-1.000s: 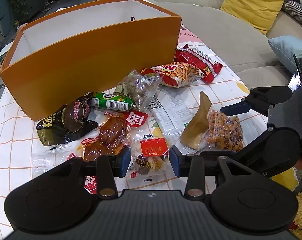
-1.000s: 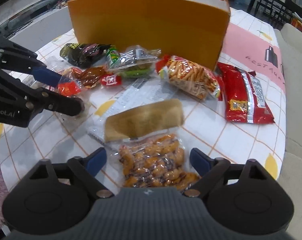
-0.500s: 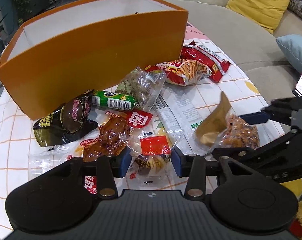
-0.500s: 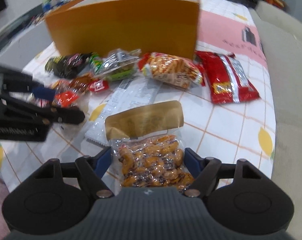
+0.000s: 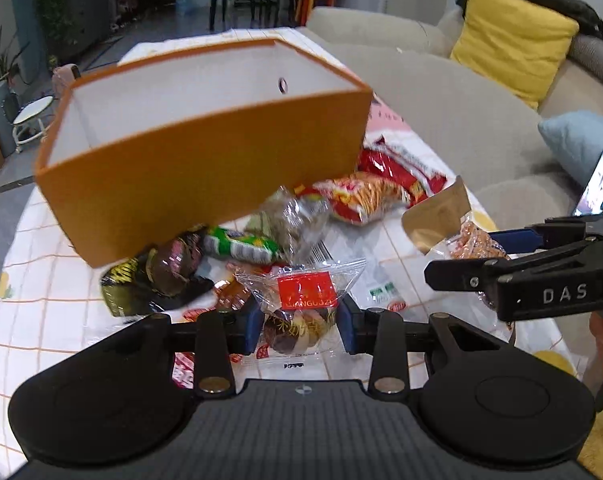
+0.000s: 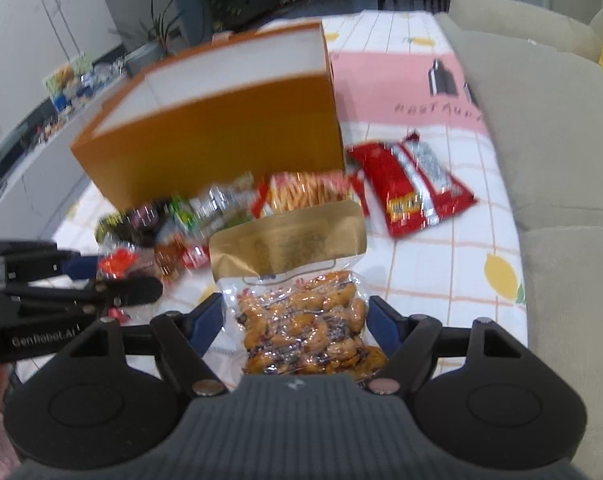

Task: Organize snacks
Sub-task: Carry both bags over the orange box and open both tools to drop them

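My left gripper (image 5: 299, 326) is shut on a clear snack packet with a red label (image 5: 301, 300) and holds it above the table. My right gripper (image 6: 295, 320) is shut on a vacuum pack of orange-brown snacks with a gold top (image 6: 301, 308), also lifted; it shows in the left wrist view (image 5: 461, 236). An open orange box (image 5: 205, 168) stands behind the snack pile, also seen from the right wrist (image 6: 221, 136). The right gripper's fingers (image 5: 501, 276) show at right in the left view.
Loose snacks lie in front of the box: a red bag (image 6: 413, 188), a striped chip bag (image 5: 361, 196), a green packet (image 5: 241, 244), a dark packet (image 5: 157, 276). The checked tablecloth (image 6: 441, 272) ends at a beige sofa (image 6: 549, 128) on the right.
Both grippers have risen with their packets; the right one closed on the orange snack pack and lifted it. The box and table now look lower and farther.
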### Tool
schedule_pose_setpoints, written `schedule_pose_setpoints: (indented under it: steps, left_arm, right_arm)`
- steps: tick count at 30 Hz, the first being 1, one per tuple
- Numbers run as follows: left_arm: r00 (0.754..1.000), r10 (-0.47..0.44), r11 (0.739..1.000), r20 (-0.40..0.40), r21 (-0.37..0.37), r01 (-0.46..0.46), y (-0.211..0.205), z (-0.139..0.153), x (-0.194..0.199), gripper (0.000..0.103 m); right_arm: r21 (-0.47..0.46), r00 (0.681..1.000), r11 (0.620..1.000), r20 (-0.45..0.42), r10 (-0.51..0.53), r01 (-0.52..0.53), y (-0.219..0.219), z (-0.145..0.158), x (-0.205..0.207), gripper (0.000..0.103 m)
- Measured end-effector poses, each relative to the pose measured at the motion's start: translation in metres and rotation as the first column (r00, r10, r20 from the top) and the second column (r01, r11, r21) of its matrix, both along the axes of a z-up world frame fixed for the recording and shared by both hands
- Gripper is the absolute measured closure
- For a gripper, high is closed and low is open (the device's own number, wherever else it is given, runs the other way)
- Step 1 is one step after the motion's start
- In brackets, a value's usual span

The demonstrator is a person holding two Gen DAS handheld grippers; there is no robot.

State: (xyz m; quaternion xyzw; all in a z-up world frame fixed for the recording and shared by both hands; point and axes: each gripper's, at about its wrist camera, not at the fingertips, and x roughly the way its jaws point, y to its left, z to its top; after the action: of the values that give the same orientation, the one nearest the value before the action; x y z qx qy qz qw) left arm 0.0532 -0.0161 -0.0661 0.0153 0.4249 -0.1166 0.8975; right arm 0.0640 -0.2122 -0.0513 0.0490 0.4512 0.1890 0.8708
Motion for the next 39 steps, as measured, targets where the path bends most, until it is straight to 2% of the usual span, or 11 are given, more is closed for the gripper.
schedule_pose_setpoints:
  steps: [6, 10, 15, 20, 30, 35, 39]
  left_arm:
    - [0.995, 0.087, 0.996, 0.057, -0.037, -0.085, 0.017, 0.033, 0.000, 0.061]
    - [0.988, 0.127, 0.991, 0.085, -0.053, -0.123, 0.029, 0.055, 0.008, 0.061]
    - [0.980, 0.151, 0.988, 0.132, -0.015, -0.151, 0.043, 0.078, 0.029, 0.061]
    - [0.975, 0.176, 0.984, 0.135, -0.018, -0.175, 0.053, 0.092, 0.057, 0.061]
    - [0.983, 0.172, 0.984, 0.058, 0.036, -0.174, 0.071, 0.084, 0.114, 0.061]
    - [0.987, 0.161, 0.984, -0.014, 0.082, -0.159, 0.076, 0.065, 0.137, 0.061]
    - [0.987, 0.148, 0.982, -0.066, 0.126, -0.139, 0.079, 0.050, 0.149, 0.061]
  right_arm:
    - [0.089, 0.996, 0.994, 0.050, -0.075, 0.070, 0.001, 0.035, 0.001, 0.029]
    - [0.138, 0.992, 0.987, 0.093, -0.090, 0.077, 0.010, 0.059, 0.006, 0.029]
    - [0.181, 0.989, 0.981, 0.122, -0.088, 0.065, 0.029, 0.082, 0.029, 0.029]
    - [0.196, 0.988, 0.979, 0.134, -0.078, 0.051, 0.051, 0.092, 0.060, 0.029]
    - [0.167, 0.993, 0.985, 0.094, -0.067, 0.050, 0.087, 0.087, 0.131, 0.029]
    - [0.105, 0.995, 0.993, 0.082, -0.053, 0.044, 0.104, 0.080, 0.157, 0.029]
    - [0.036, 0.999, 0.999, 0.039, -0.033, 0.032, 0.114, 0.068, 0.178, 0.029]
